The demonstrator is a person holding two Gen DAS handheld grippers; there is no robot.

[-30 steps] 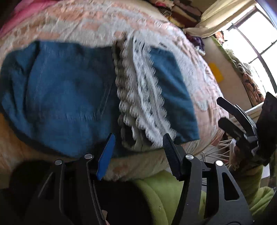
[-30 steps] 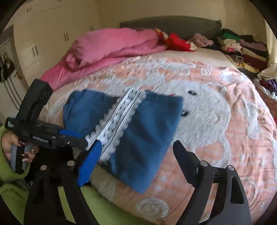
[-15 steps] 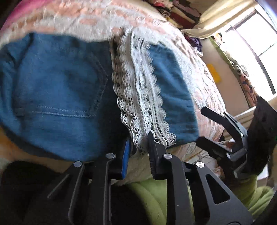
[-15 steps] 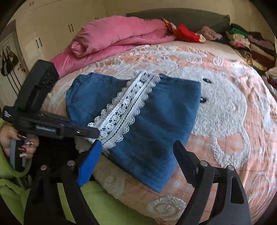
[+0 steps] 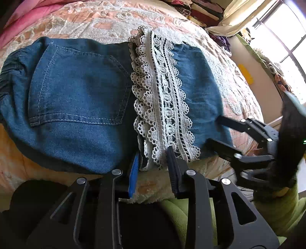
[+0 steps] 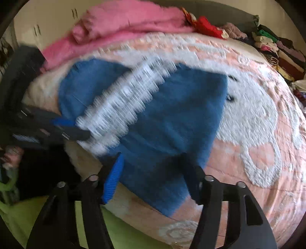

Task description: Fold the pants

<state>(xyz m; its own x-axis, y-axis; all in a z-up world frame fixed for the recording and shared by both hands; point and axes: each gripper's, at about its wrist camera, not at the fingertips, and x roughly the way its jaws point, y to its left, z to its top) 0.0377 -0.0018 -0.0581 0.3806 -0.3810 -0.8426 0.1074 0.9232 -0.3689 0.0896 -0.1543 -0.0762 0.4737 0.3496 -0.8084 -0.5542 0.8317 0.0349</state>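
Blue denim pants (image 5: 80, 92) with white lace hems (image 5: 162, 99) lie folded on the bed, legs doubled over the seat. My left gripper (image 5: 153, 159) is open, its jaws on either side of the near end of the lace hem, not clamped. My right gripper (image 6: 153, 172) is open, its fingers straddling the near corner of the folded leg (image 6: 172, 134); that view is blurred. The right gripper also shows in the left wrist view (image 5: 225, 134) at the fold's right edge.
The pants rest on a pink and white blanket (image 5: 107, 17) near the bed's front edge. A pink duvet (image 6: 124, 21) lies at the head. Stacked clothes (image 6: 283, 49) line the far right side. A window (image 5: 286, 38) is on the right.
My left gripper closed toward the lace hem half a second ago and has opened wider again. My right gripper has moved forward onto the near corner of the folded leg.
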